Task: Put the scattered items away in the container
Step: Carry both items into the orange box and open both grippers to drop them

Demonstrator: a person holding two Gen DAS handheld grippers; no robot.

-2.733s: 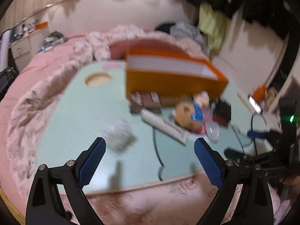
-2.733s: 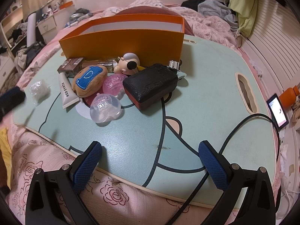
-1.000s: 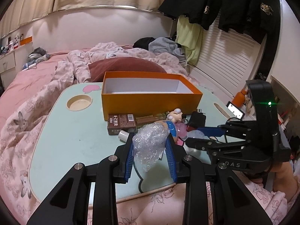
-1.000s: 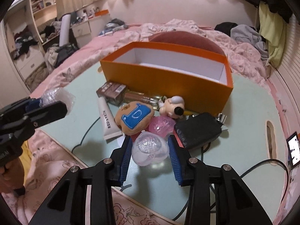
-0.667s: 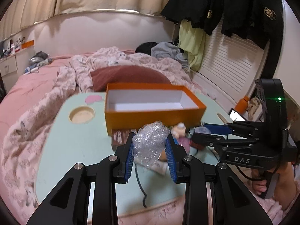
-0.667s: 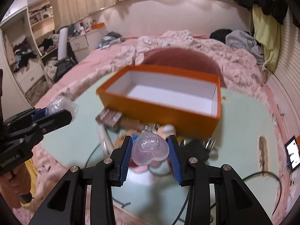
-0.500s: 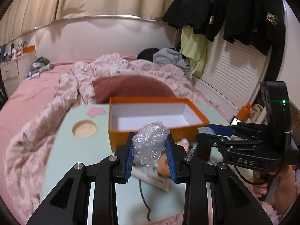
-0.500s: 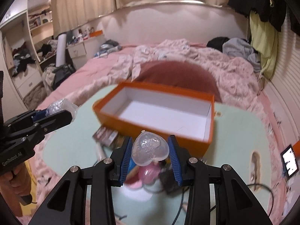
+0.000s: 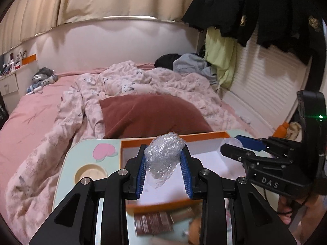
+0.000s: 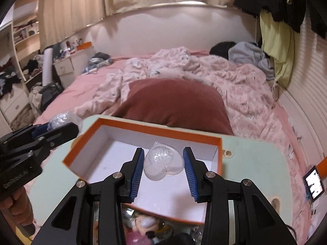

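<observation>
My left gripper (image 9: 163,157) is shut on a crumpled ball of clear plastic wrap (image 9: 164,157) and hangs above the open orange box (image 9: 204,137) with its white inside. My right gripper (image 10: 163,162) is shut on a clear heart-shaped plastic shell (image 10: 163,161), also above the orange box (image 10: 85,143). In the left wrist view the right gripper (image 9: 235,145) reaches in from the right over the box. In the right wrist view the left gripper (image 10: 59,125) comes in from the left at the box's near-left corner, the wrap (image 10: 63,119) between its fingers.
The box stands on a pale green lap table (image 10: 255,159) on a pink bed. Below it lie a brown packet (image 9: 153,223), a plush toy (image 10: 143,223) and other small items. A dark red pillow (image 10: 175,104) lies behind the table. A phone (image 10: 313,185) lies at the right.
Both grippers have risen and moved forward from over the scattered items to above the orange box, each keeping hold of its item. The loose items have dropped to the bottom edge of both views.
</observation>
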